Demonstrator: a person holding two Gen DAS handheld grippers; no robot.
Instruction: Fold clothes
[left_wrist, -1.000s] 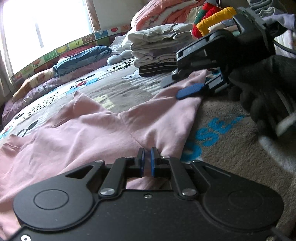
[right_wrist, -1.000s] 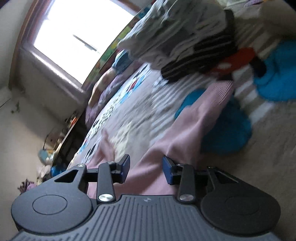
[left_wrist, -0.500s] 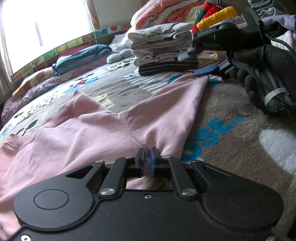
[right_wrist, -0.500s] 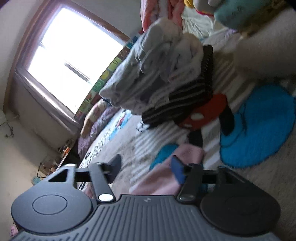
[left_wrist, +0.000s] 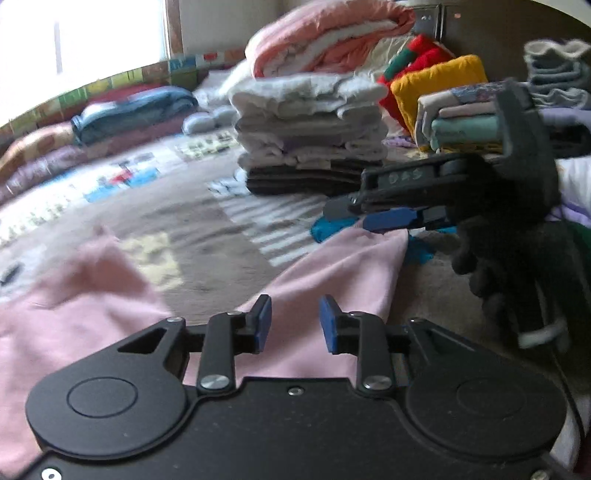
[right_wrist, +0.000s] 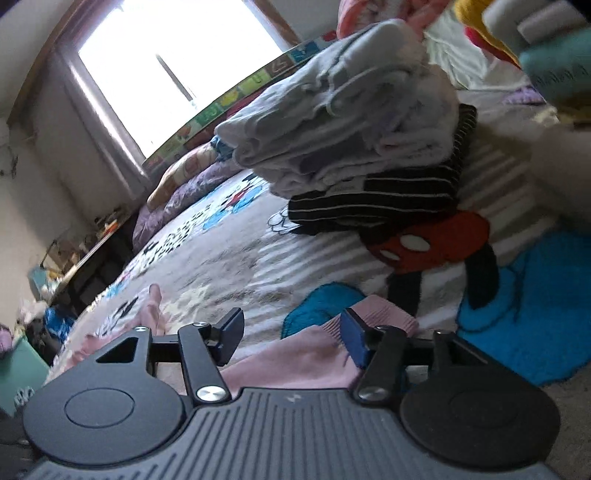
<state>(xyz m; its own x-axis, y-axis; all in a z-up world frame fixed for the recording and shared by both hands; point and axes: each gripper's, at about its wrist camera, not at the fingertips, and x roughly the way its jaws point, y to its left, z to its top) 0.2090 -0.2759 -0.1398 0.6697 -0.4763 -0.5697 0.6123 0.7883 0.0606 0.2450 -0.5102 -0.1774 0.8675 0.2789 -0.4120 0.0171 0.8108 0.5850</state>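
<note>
Pink shirt (left_wrist: 74, 314) lies flat on the bed (left_wrist: 207, 221), body at lower left of the left wrist frame, one sleeve (left_wrist: 347, 266) running as a long strip from bottom centre up toward centre right. Left hand-held gripper (left_wrist: 295, 325): jaws parted, nothing between them, sitting over the near end of that sleeve. Sleeve's long axis points away from it, toward the right hand-held gripper (left_wrist: 380, 218), which sits at the cuff end at centre right, held by a gloved hand (left_wrist: 509, 266). In the right wrist frame, that hand-held gripper (right_wrist: 291, 339) is wide open, empty; ribbed cuff (right_wrist: 384, 314) lies at lower centre, just ahead of the right-side finger, apparently not yet between the jaws. Judgement: right one is nearer the cuff, so the fold turns on it closing there and carrying the sleeve back along its axis onto the body. Folded stack (left_wrist: 310, 129) sits further back, apart from the shirt.
</note>
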